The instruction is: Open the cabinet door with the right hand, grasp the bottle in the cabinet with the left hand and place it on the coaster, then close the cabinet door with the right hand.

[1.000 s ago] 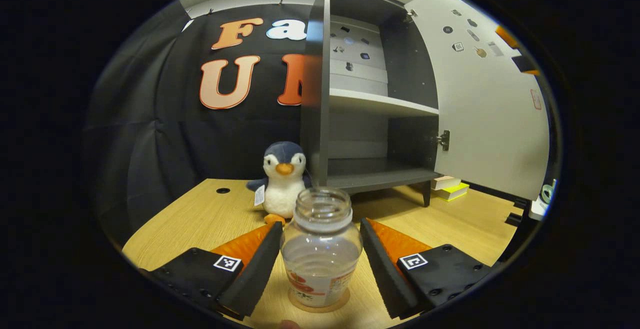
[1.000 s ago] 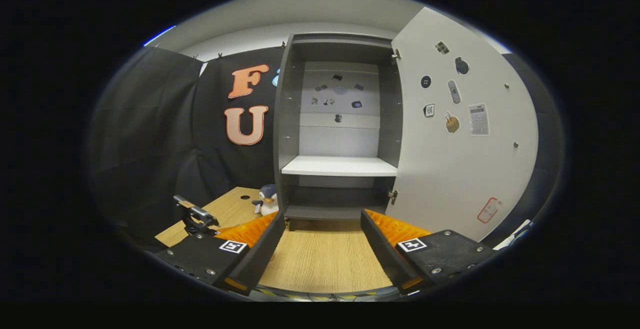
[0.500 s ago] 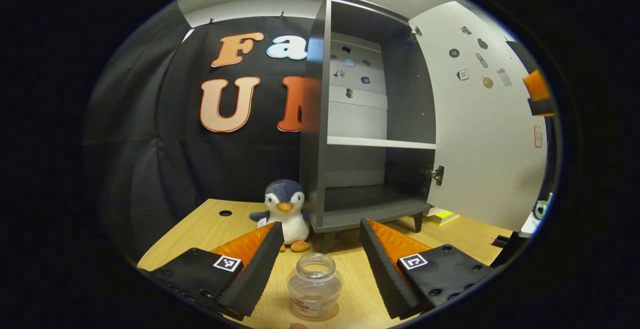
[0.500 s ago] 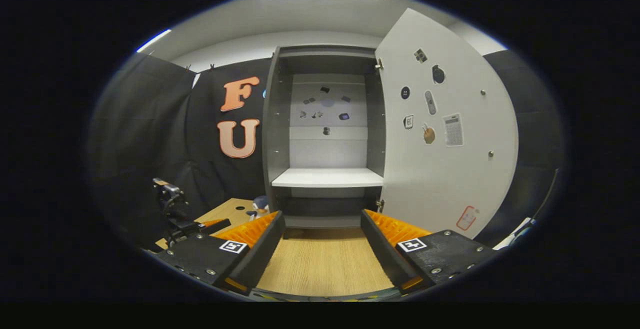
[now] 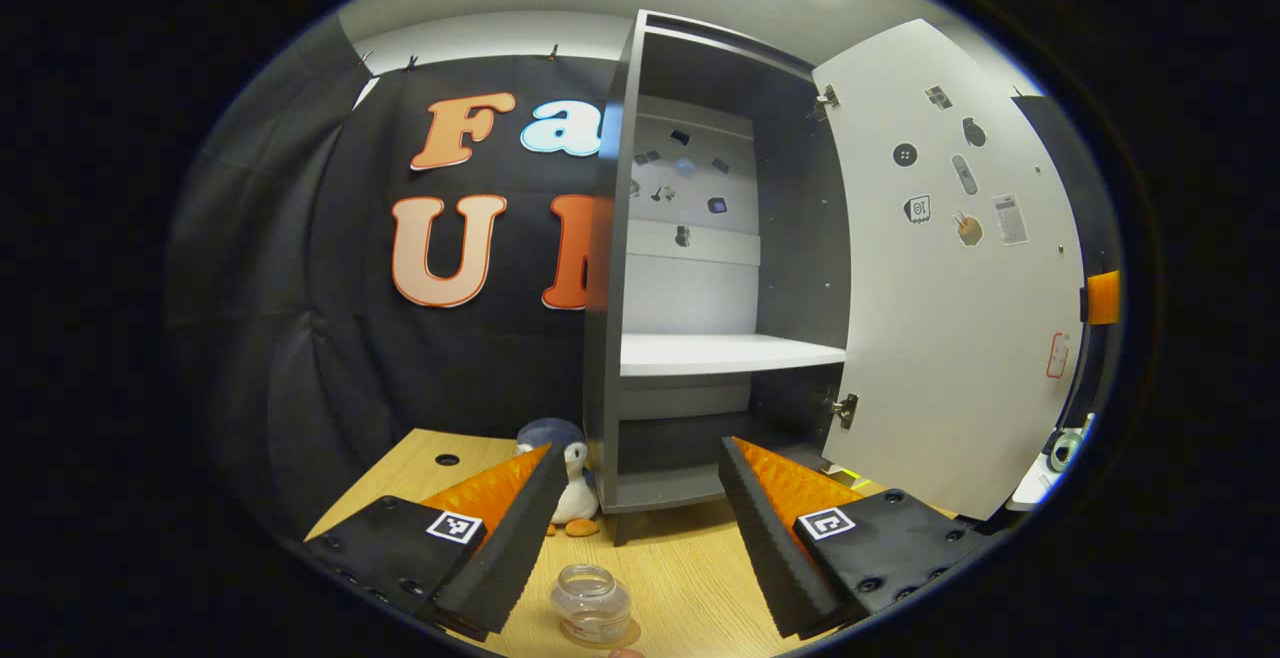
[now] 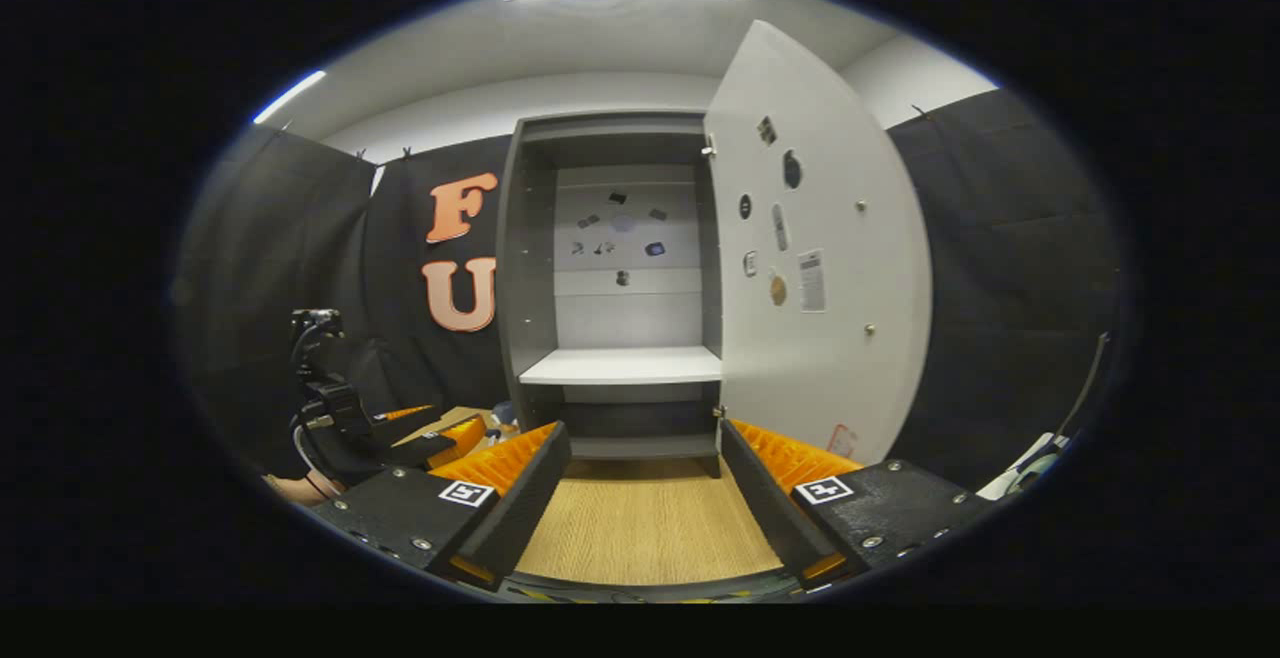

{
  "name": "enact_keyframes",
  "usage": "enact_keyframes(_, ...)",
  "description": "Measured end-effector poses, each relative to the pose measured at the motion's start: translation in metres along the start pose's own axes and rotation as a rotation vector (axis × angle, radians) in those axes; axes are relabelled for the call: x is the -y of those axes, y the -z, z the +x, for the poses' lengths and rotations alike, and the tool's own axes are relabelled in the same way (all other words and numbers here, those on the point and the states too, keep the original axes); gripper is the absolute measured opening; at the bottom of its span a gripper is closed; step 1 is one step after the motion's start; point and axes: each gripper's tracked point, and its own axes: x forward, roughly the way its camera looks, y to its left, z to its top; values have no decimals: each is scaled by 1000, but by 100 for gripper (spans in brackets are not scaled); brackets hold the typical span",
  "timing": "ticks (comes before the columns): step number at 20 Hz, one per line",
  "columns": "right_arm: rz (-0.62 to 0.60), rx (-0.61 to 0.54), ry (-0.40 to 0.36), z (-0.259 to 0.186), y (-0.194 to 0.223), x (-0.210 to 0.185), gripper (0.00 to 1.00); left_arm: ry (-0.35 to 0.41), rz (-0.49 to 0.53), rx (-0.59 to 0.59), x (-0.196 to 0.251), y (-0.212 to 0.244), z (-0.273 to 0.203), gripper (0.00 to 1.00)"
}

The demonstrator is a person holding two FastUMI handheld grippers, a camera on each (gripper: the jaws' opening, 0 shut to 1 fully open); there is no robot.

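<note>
wooden table (image 5: 690, 578), open cabinet (image 6: 620, 288), black cloth wall (image 5: 330, 338)

Staged recording booth: black cloth wall (image 6: 1000, 268), wooden table (image 6: 645, 528) bearing grey cabinet (image 5: 610, 358) at its far edge.

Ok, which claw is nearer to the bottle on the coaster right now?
Left. The left claw hangs open just above and behind the bottle, which stands on the coaster below its fingers. The right claw is open over bare table facing the cabinet.
</note>
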Motion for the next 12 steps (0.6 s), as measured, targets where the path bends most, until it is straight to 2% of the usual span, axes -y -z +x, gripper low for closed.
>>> enact_keyframes(5,1,50,109,-27,-23,72,97,16,-9,23,27,-33,-4,99)
enact_keyframes(6,-1,58,129,-29,-26,84,94,13,-10,23,31,-38,-4,99)
enact_keyframes(7,0,68,155,-33,-31,98,97,11,-11,21,35,-41,-5,99)
enact_keyframes(9,10,90,191,-38,-38,122,93,9,-15,13,43,-43,-4,99)
enact_keyframes(10,19,100,210,-40,-42,135,97,11,-16,10,47,-46,-4,99)
enact_keyframes(12,36,120,249,-39,-47,161,97,4,-10,7,53,-50,-9,99)
